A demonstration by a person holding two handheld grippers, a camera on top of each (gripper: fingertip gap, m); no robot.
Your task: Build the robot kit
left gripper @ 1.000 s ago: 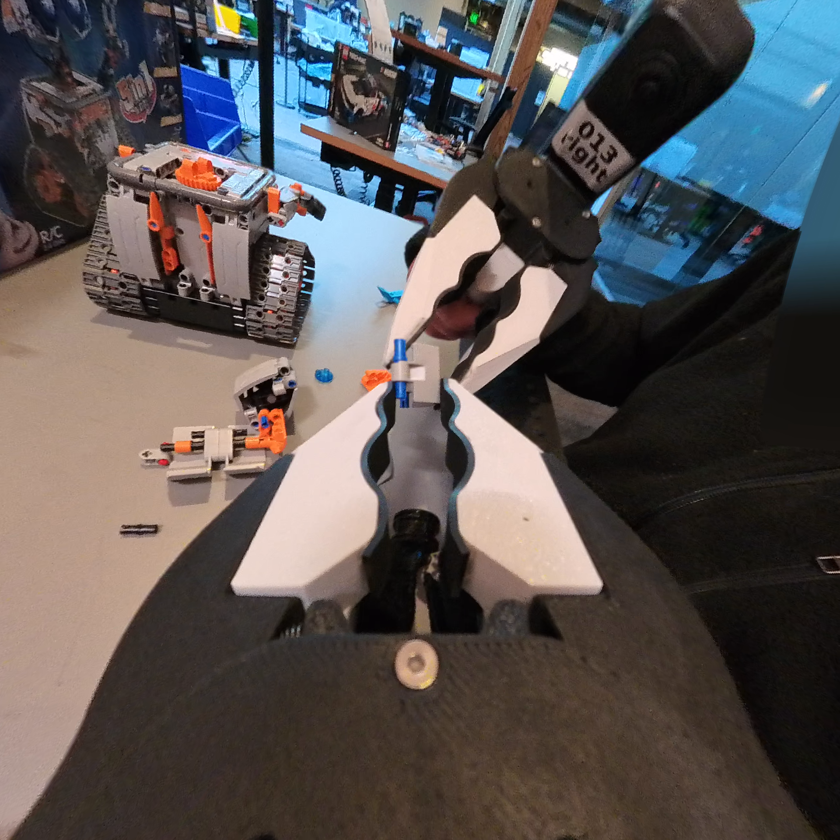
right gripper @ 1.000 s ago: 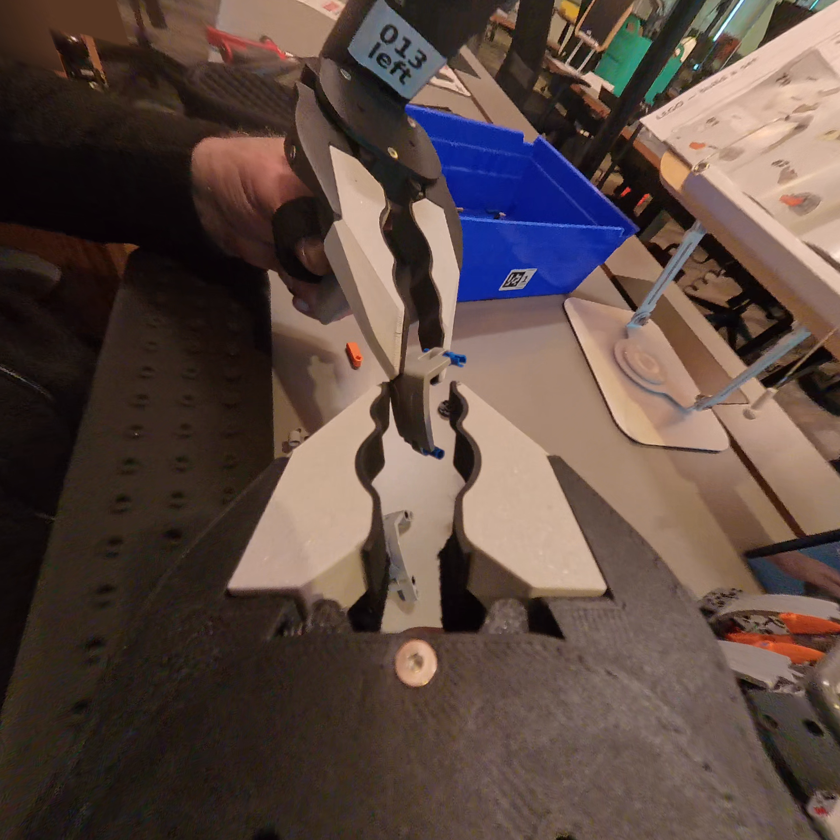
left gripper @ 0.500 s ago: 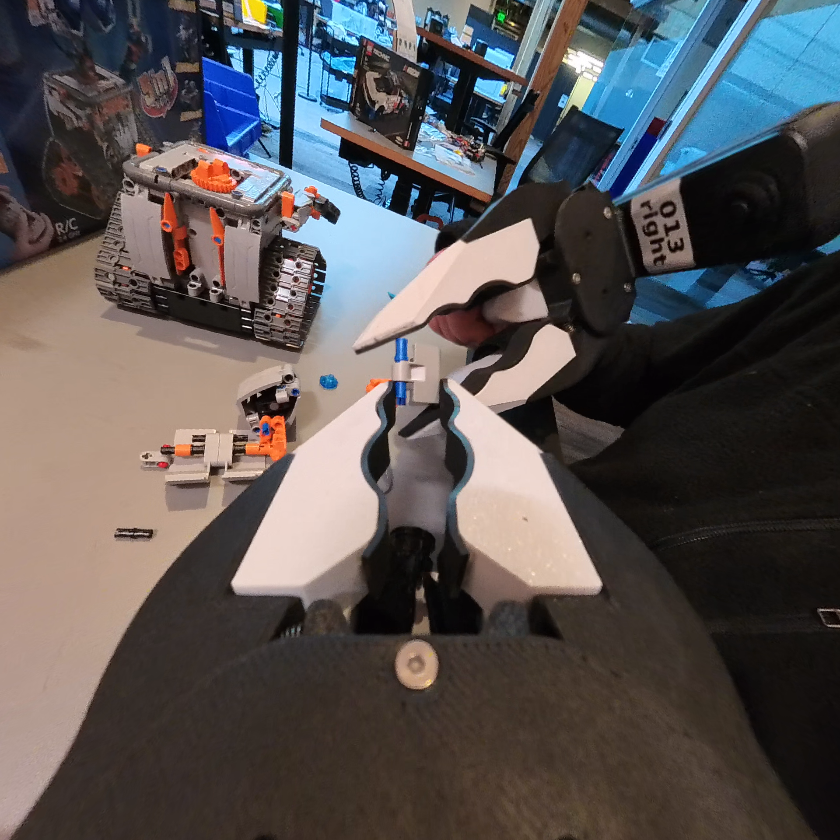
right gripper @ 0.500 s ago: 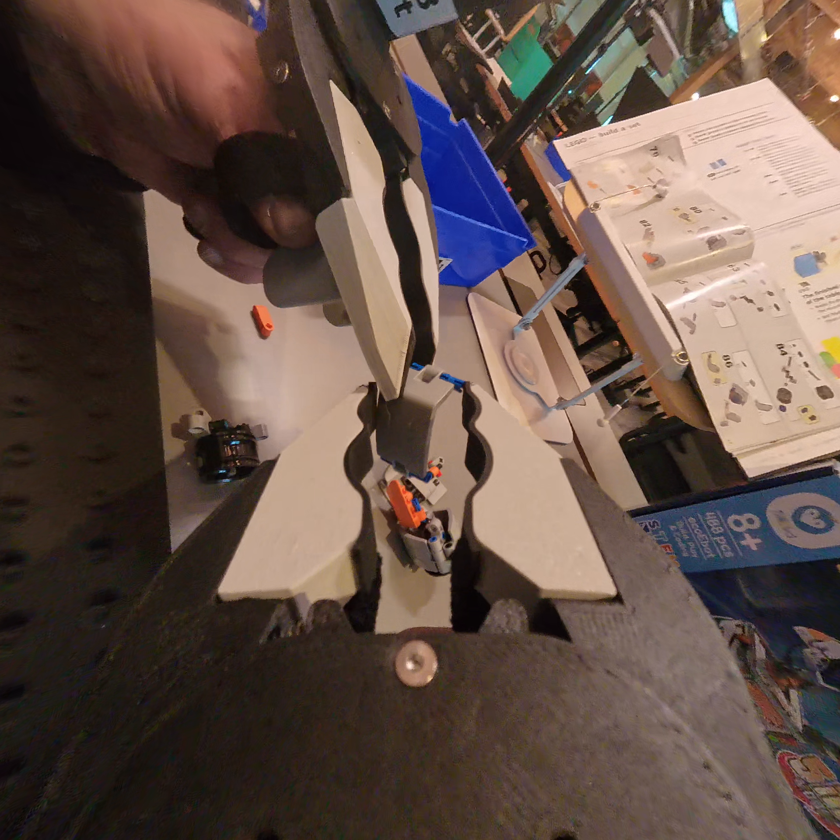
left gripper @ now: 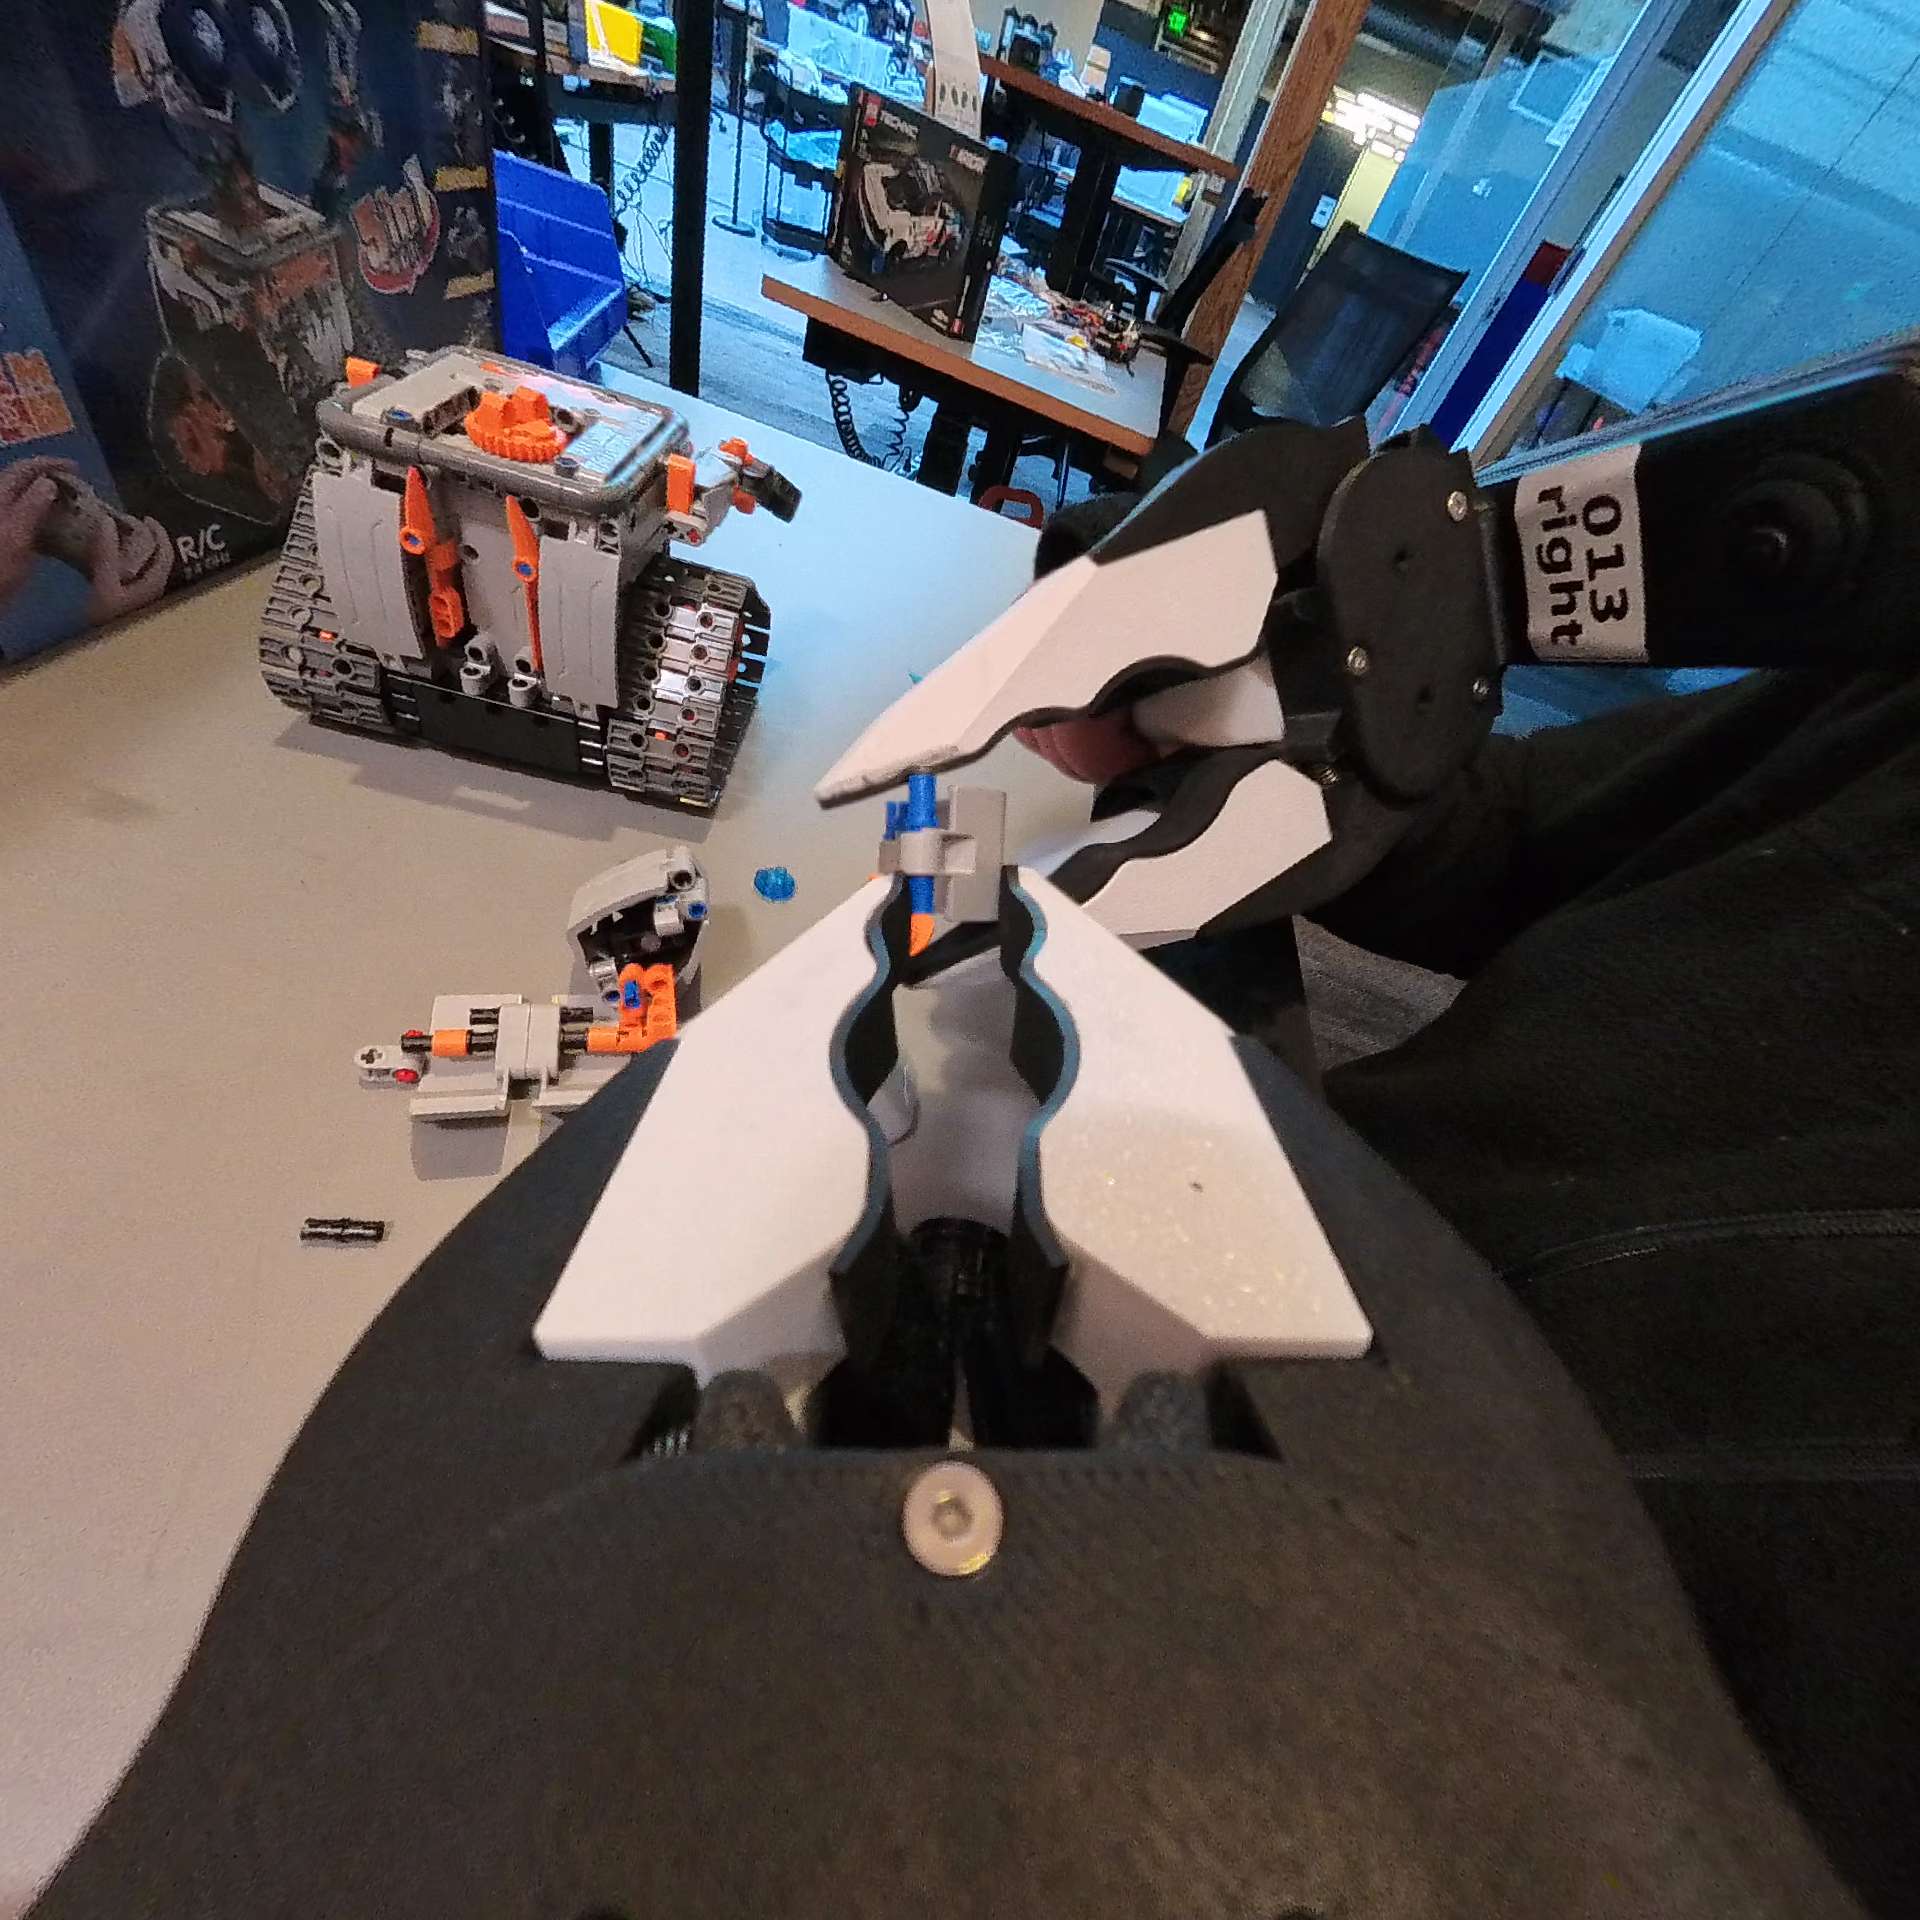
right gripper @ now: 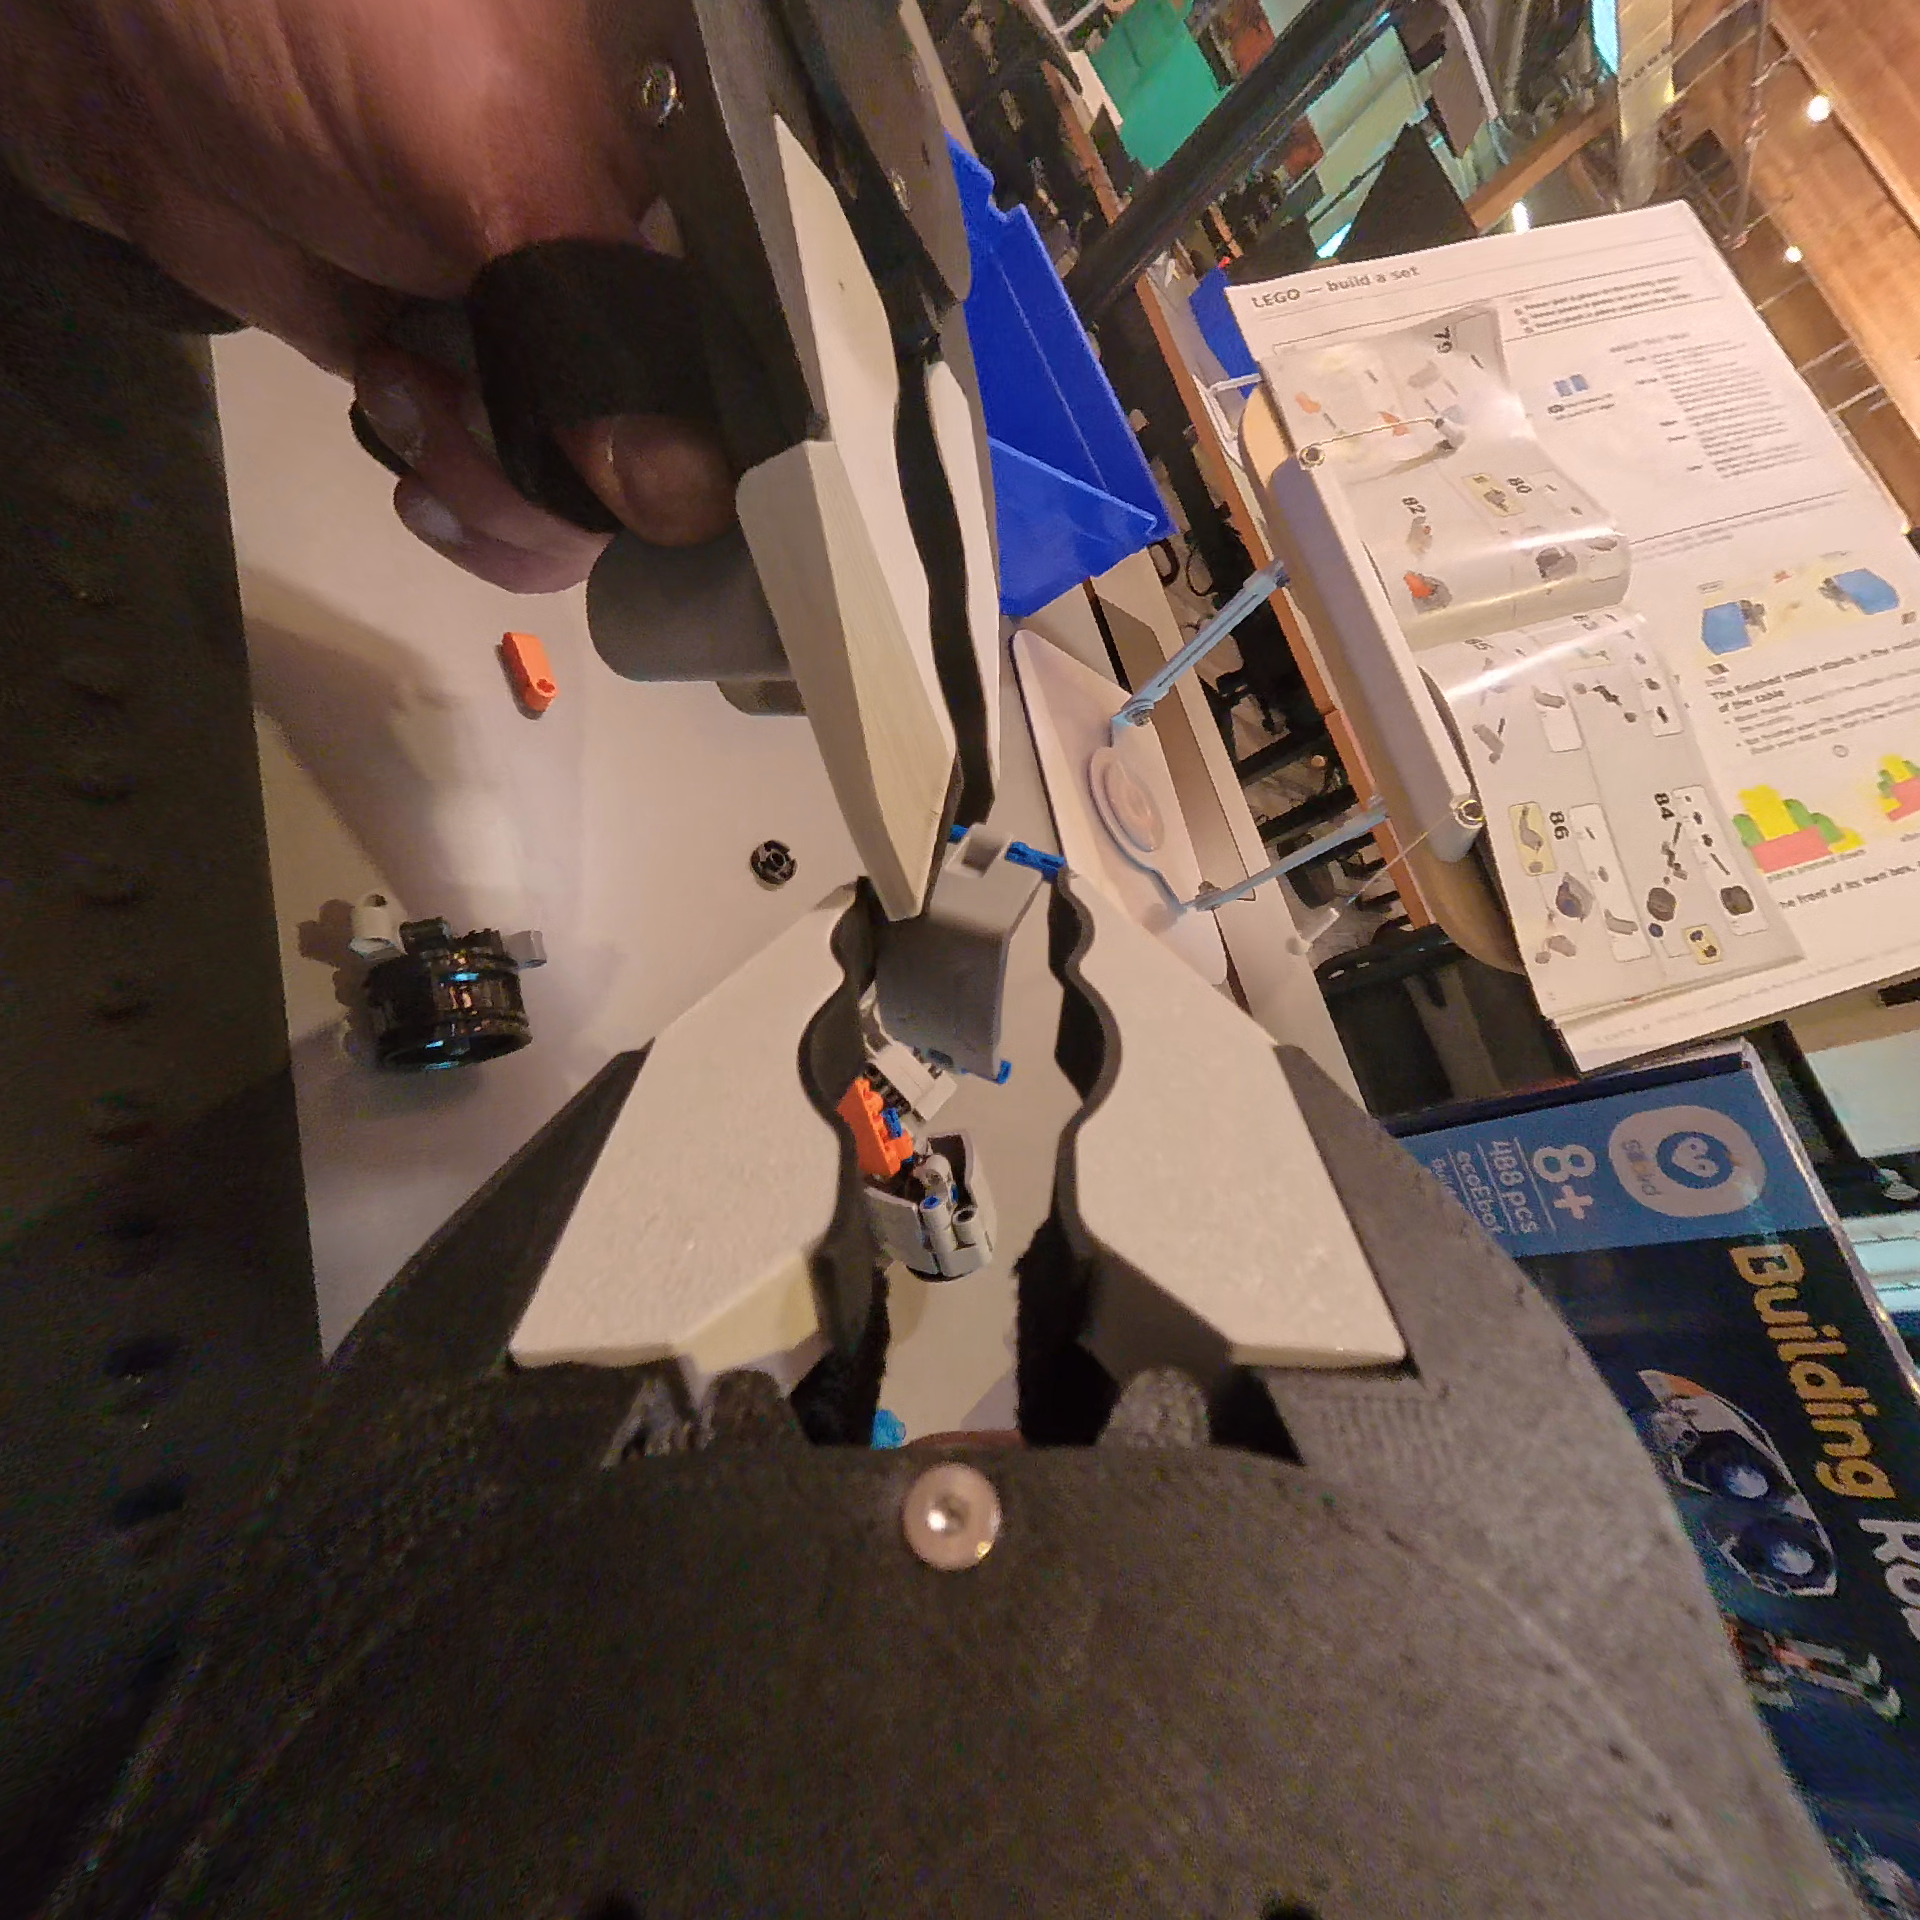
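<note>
Between the two grippers: one grey brick part [left gripper: 954, 844] with blue pins, clamped at the tips of the left gripper [left gripper: 940, 914]; the right gripper [left gripper: 961, 831] has its jaws spread, one finger above the part and one below, not gripping. On the table [left gripper: 156, 987]: one tracked grey-orange model [left gripper: 509, 582], one grey-orange sub-assembly [left gripper: 540, 1029], one grey curved piece [left gripper: 644, 914], one black pin [left gripper: 343, 1231], one blue round stud [left gripper: 774, 883]. Right wrist view adds one black wheel [right gripper: 447, 997], one orange piece [right gripper: 528, 672], one blue bin [right gripper: 1039, 457], one instruction sheet [right gripper: 1621, 623].
</note>
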